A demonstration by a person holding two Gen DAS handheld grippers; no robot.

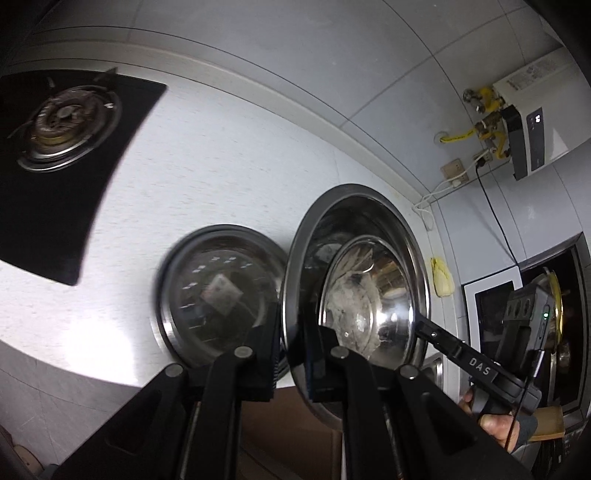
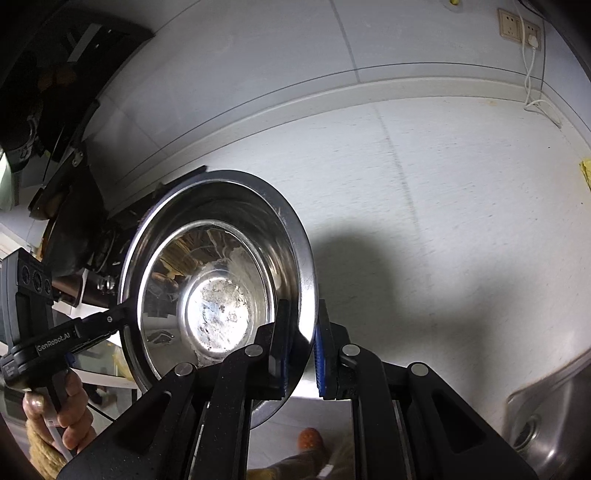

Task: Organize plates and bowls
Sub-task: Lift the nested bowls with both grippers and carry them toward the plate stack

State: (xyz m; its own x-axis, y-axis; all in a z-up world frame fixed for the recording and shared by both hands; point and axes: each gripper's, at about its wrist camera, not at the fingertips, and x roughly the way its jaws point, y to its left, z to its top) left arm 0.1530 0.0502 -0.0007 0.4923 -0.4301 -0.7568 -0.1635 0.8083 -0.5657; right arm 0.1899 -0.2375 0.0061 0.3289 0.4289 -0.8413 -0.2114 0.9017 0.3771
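A steel bowl (image 1: 369, 295) is held tilted in the air between both grippers. My left gripper (image 1: 291, 354) is shut on its near rim. My right gripper (image 2: 301, 350) straddles the opposite rim (image 2: 308, 295), the inner pad touching and a small gap at the outer blue pad. The right gripper also shows in the left wrist view (image 1: 421, 326) at the bowl's far rim, and the left gripper in the right wrist view (image 2: 123, 314). A second steel bowl (image 1: 221, 291) sits on the white countertop (image 1: 207, 166), left of the held bowl.
A black gas hob (image 1: 62, 147) with a burner is at the left. A sink (image 2: 550, 413) lies at the counter's right end. A yellow cloth (image 1: 441, 277) lies by the wall. Sockets (image 2: 519, 27) and a water heater (image 1: 532, 122) are on the tiled wall.
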